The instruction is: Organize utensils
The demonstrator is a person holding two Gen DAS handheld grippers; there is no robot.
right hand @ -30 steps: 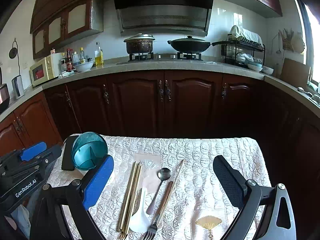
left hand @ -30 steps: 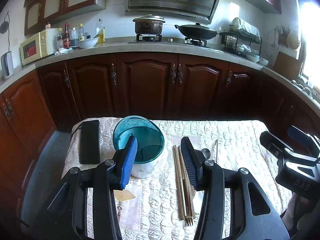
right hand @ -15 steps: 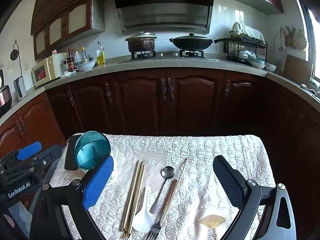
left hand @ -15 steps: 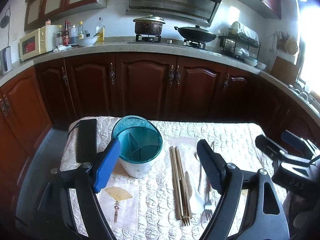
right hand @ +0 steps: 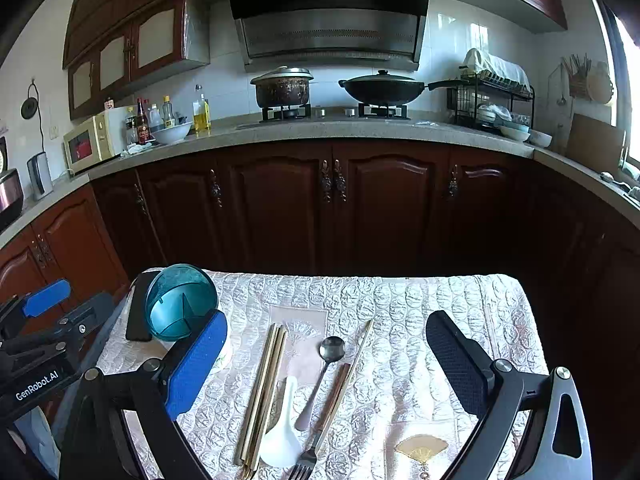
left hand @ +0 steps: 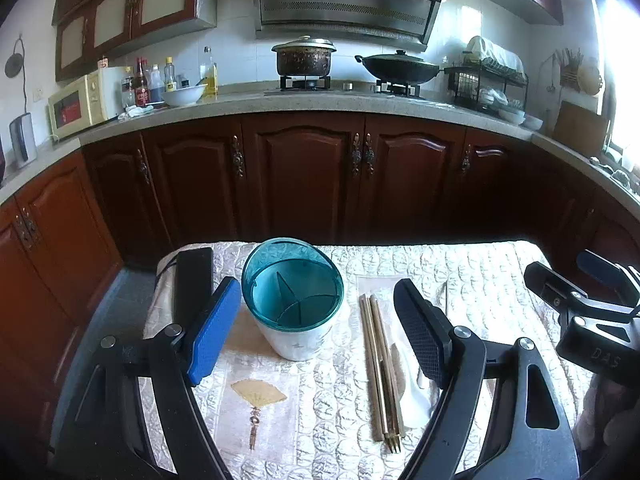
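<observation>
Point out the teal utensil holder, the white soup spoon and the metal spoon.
teal utensil holder (left hand: 294,300): left wrist view, inner divider.
white soup spoon (right hand: 281,444): right wrist view, bowl.
metal spoon (right hand: 332,349): right wrist view, bowl.

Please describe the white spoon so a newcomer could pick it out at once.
On the quilted table, right of the teal holder, the utensils lie in a row. The white spoon lies between the chopstick bundle and the metal spoon. It alone is white, short and deep-bowled; its neighbours are slim metal or wood.
</observation>
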